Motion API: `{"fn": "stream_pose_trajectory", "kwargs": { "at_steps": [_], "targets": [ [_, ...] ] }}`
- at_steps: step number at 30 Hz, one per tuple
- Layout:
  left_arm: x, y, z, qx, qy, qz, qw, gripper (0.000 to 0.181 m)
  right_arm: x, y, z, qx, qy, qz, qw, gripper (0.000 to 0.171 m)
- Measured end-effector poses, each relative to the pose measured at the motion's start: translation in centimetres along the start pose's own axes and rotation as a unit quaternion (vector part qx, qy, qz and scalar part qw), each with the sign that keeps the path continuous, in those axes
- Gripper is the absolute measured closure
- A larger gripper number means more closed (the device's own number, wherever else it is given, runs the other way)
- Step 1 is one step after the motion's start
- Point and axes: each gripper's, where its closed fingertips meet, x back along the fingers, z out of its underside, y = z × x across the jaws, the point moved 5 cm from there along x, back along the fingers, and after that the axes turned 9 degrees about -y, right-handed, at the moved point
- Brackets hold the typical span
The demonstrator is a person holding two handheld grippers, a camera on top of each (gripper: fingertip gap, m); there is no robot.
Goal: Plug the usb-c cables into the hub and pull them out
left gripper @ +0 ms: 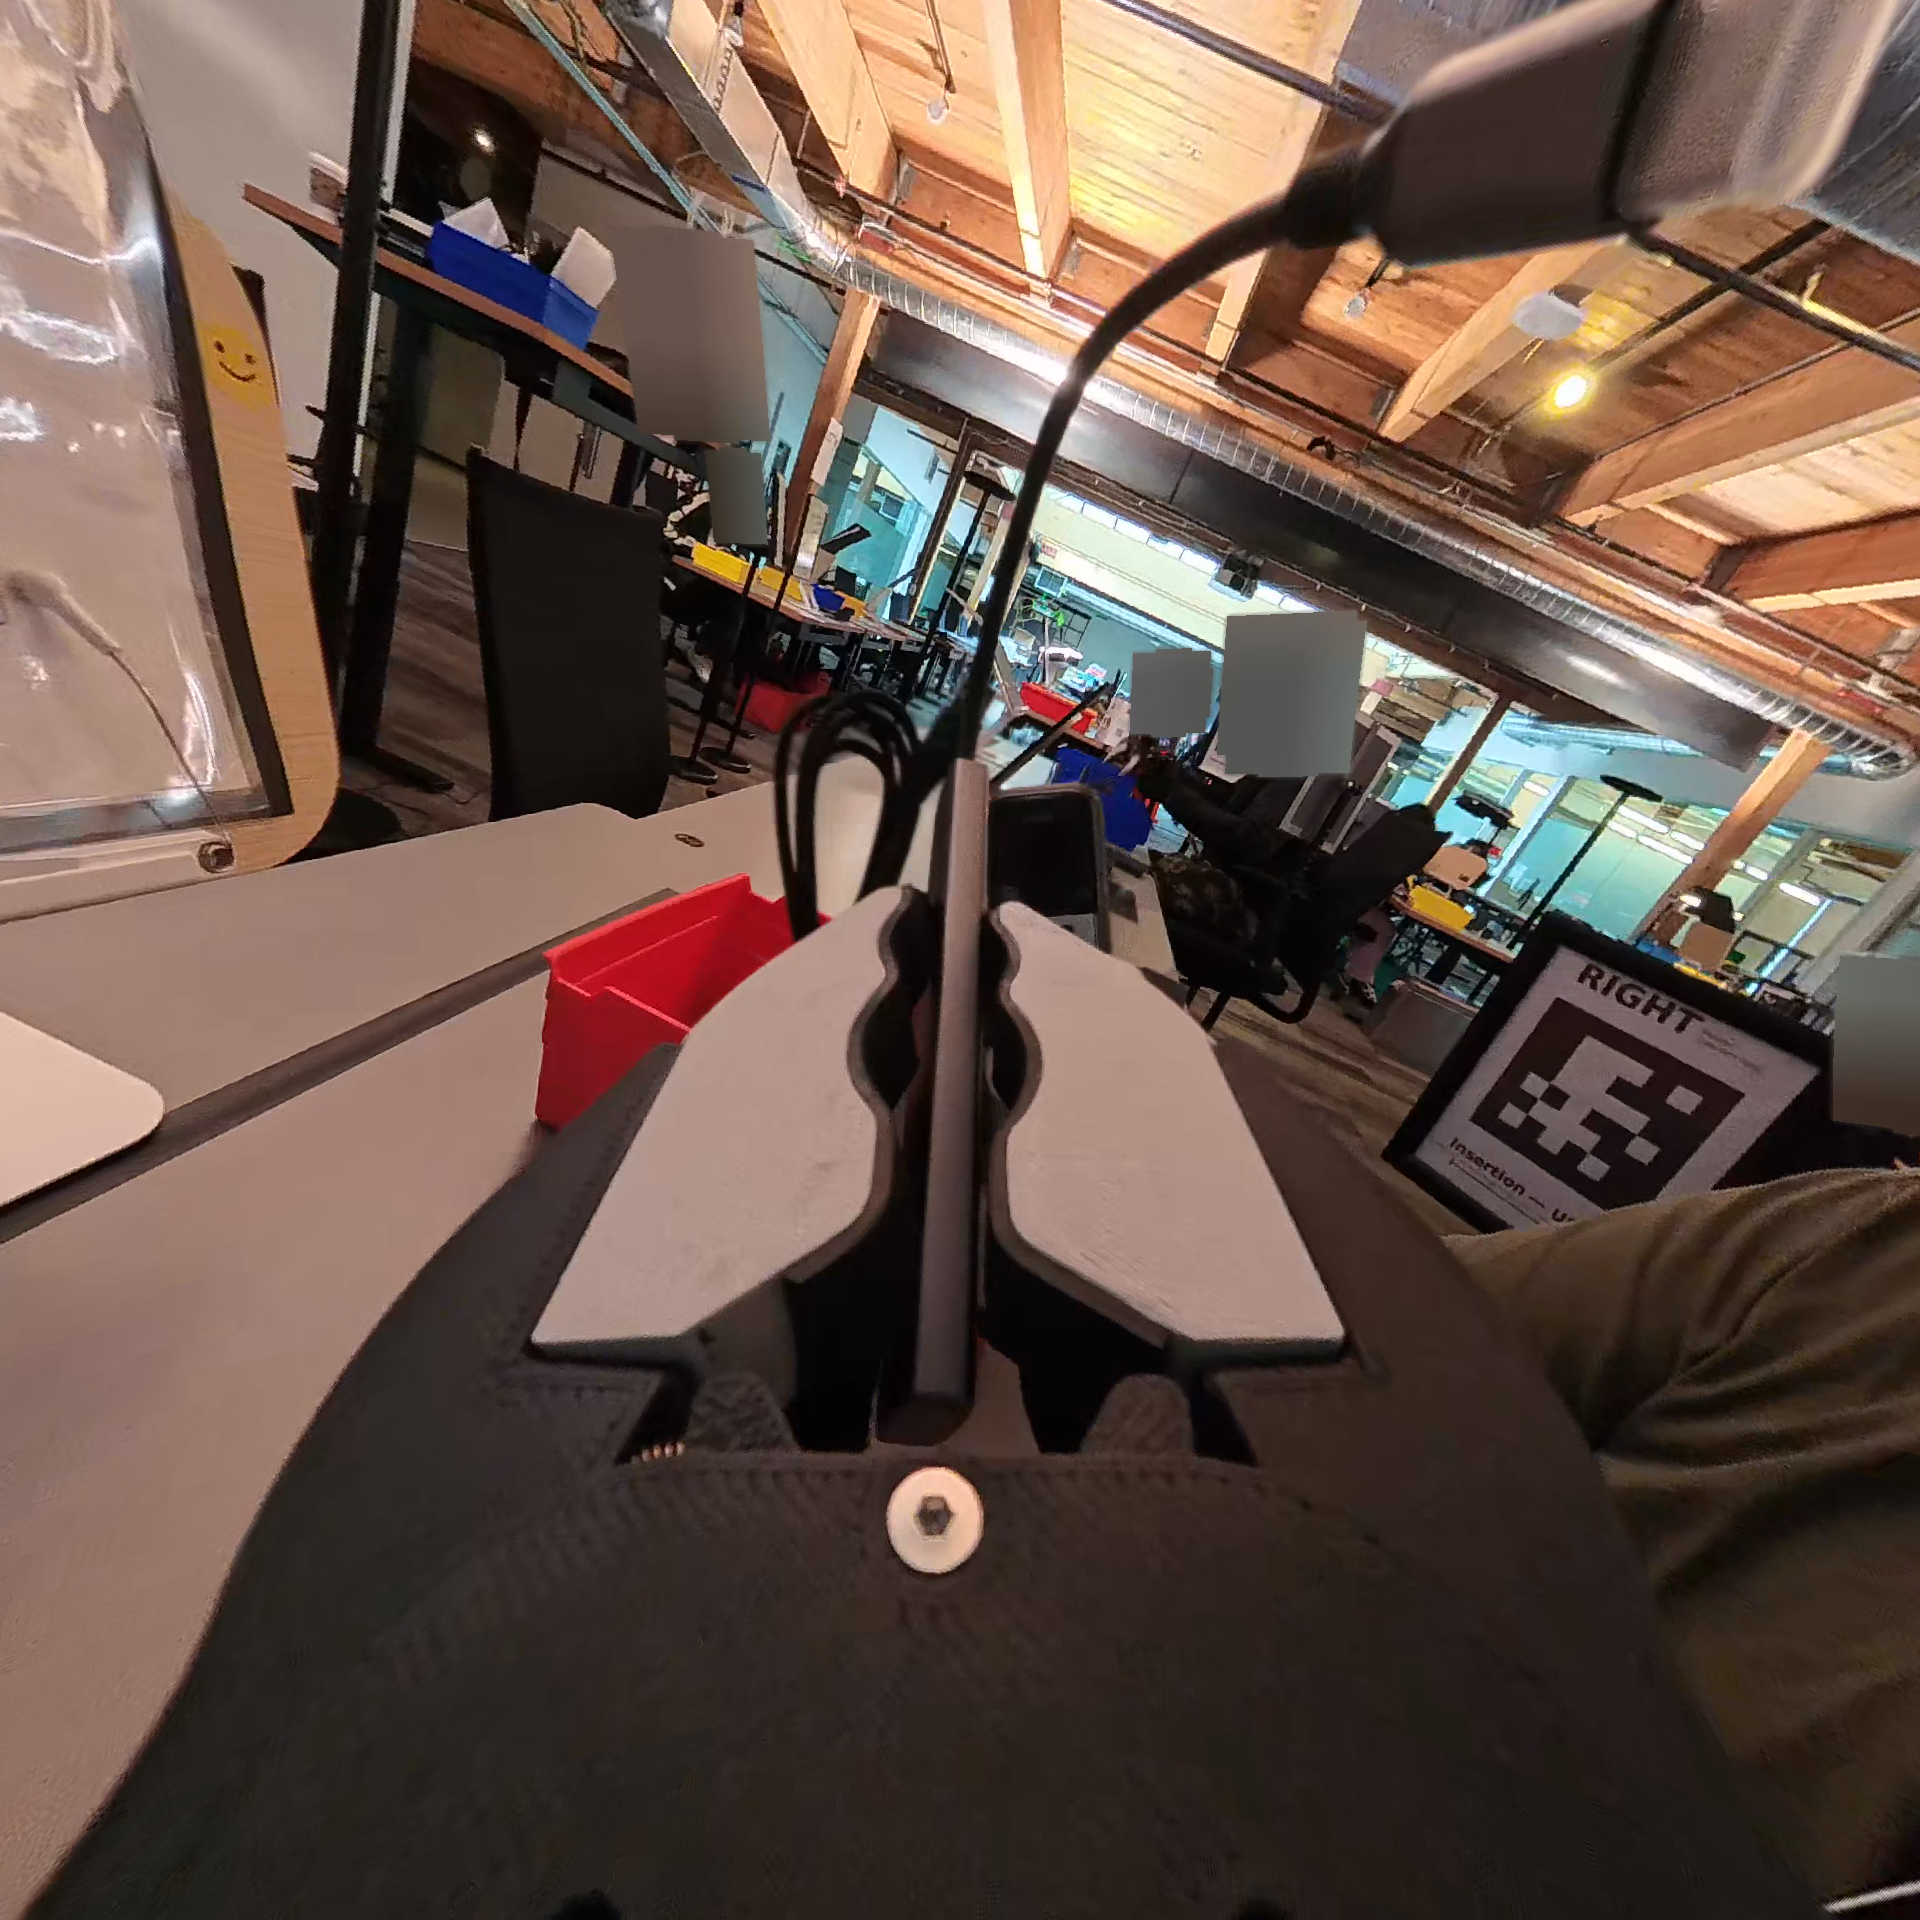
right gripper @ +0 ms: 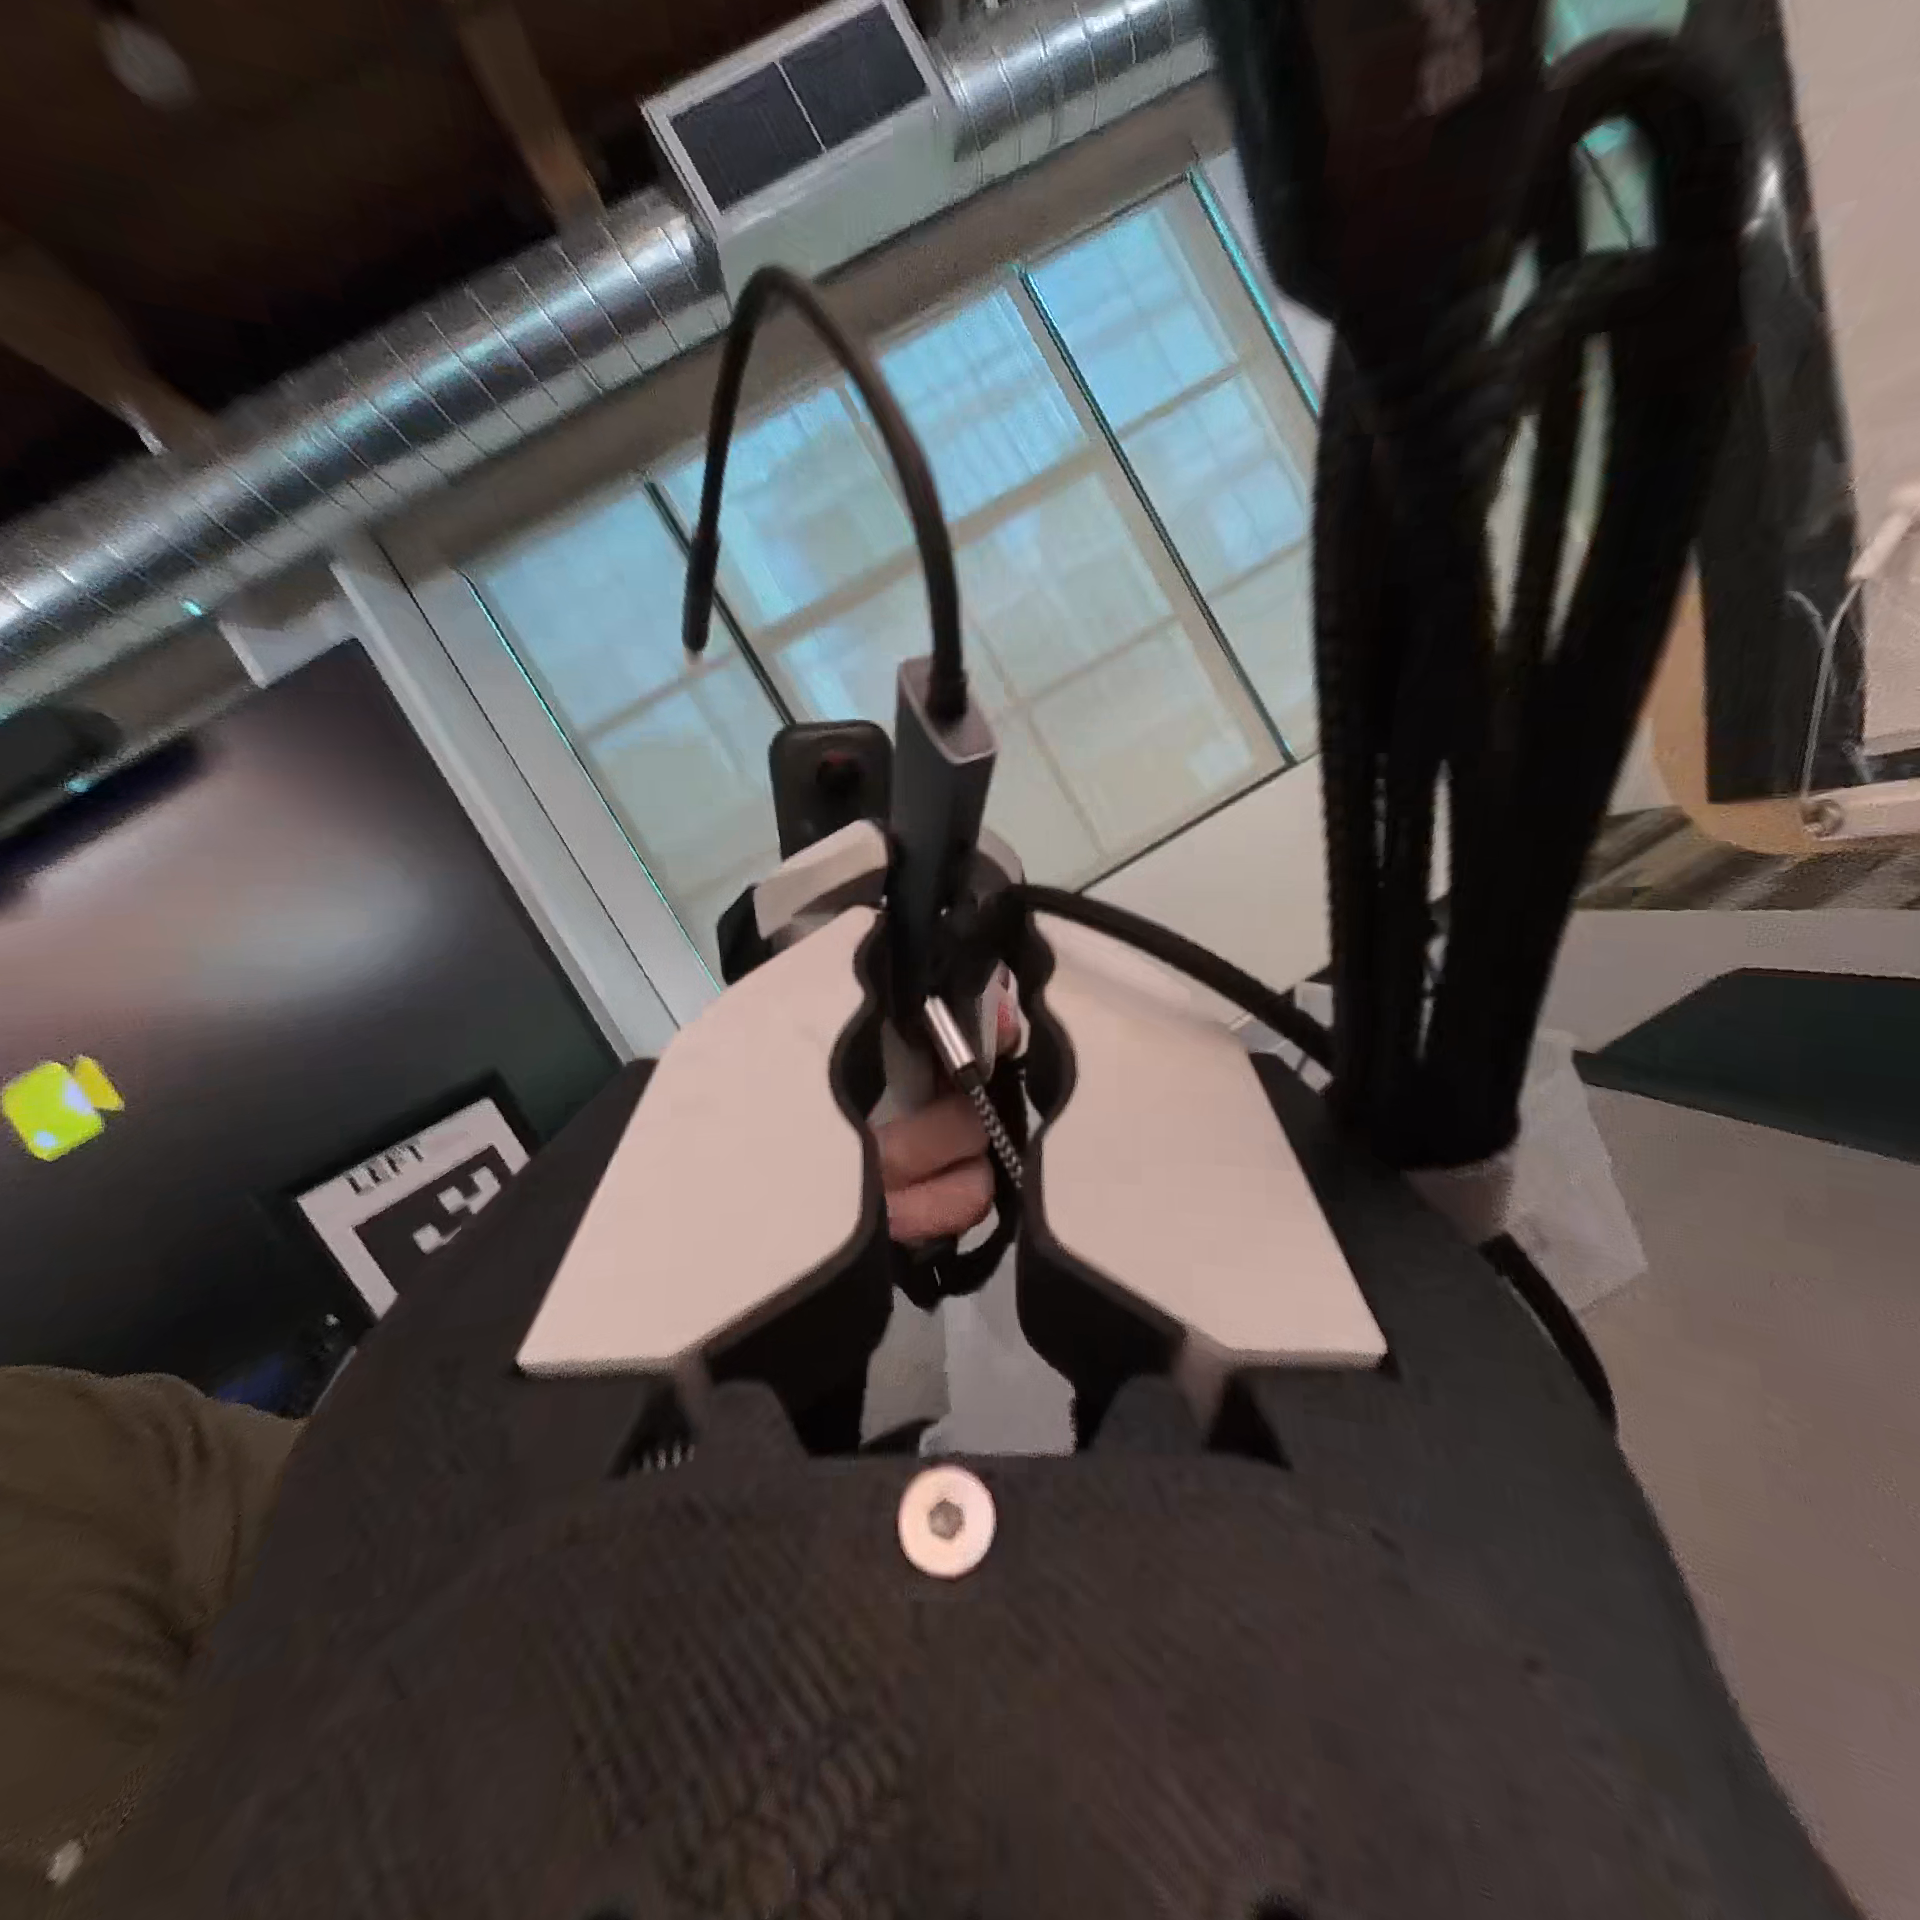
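My left gripper [left gripper: 951,914] is shut on a thin dark grey hub [left gripper: 948,1143], held edge-on above the table. The hub's short black tail cable [left gripper: 1049,468] arcs up to a blurred plug [left gripper: 1507,177] close to the lens. In the right wrist view the hub [right gripper: 940,769] stands between the tips of my right gripper [right gripper: 956,935], with the left gripper [right gripper: 842,873] just beyond. A silver USB-C plug [right gripper: 951,1039] on a braided cable [right gripper: 1000,1127] meets the hub's near end. The right jaws stand a little apart around the plug, with a gap showing beside it.
A red bin [left gripper: 644,987] sits on the grey table [left gripper: 260,1195] behind the left gripper. A framed marker board [left gripper: 1600,1091] stands at the right. A thick bundle of black cables [right gripper: 1455,675] hangs close on the right. An olive sleeve [left gripper: 1714,1403] is nearby. The grippers are tip to tip, or close to it.
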Motion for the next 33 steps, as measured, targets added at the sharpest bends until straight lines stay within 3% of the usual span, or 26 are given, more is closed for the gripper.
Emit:
{"fn": "stream_pose_trajectory", "kwargs": {
  "at_steps": [4, 7, 11, 14, 17, 19, 20, 25, 28, 33],
  "targets": [
    [-0.5, -0.9, 0.4, 0.006, 0.002, 0.022, 1.000, 0.173, 0.3, 0.4, -1.0, -0.069, -0.042, -0.051, 0.995, 0.155],
    [-0.6, -1.3, 0.5, -0.001, 0.004, 0.038, 0.999, 0.173, 0.6, 0.9, -1.2, -0.046, -0.028, -0.074, 0.996, 0.160],
    [0.1, -1.7, 0.8, -0.009, 0.076, 0.065, 0.995, 0.172, 0.5, 1.9, -1.5, 0.046, 0.096, -0.069, 0.992, 0.162],
    [0.4, -2.1, 1.6, -0.021, 0.135, 0.074, 0.988, 0.160, 0.7, 2.5, -1.4, 0.098, 0.183, -0.055, 0.977, 0.162],
    [0.6, -2.0, 3.5, -0.042, 0.221, 0.065, 0.972, 0.147, 1.0, 2.8, -1.6, 0.125, 0.211, -0.048, 0.968, 0.162],
    [0.4, -2.0, 4.7, -0.052, 0.255, 0.069, 0.963, 0.154, 1.3, 2.9, -1.9, 0.128, 0.226, -0.049, 0.965, 0.162],
    [0.3, -2.0, 5.1, -0.058, 0.260, 0.074, 0.961, 0.164, 1.4, 2.8, -1.9, 0.131, 0.239, -0.046, 0.961, 0.162],
    [-0.5, -1.6, 6.5, -0.065, 0.266, 0.088, 0.958, 0.160, 1.6, 2.7, -1.6, 0.144, 0.263, -0.035, 0.953, 0.162],
    [-0.7, -1.5, 6.6, -0.059, 0.249, 0.111, 0.960, 0.174, 1.6, 2.6, -1.3, 0.149, 0.275, -0.033, 0.949, 0.162],
    [-1.0, -1.7, 6.3, -0.043, 0.218, 0.128, 0.967, 0.175, 1.4, 2.8, -1.7, 0.170, 0.255, -0.028, 0.951, 0.160]
  ]
}}
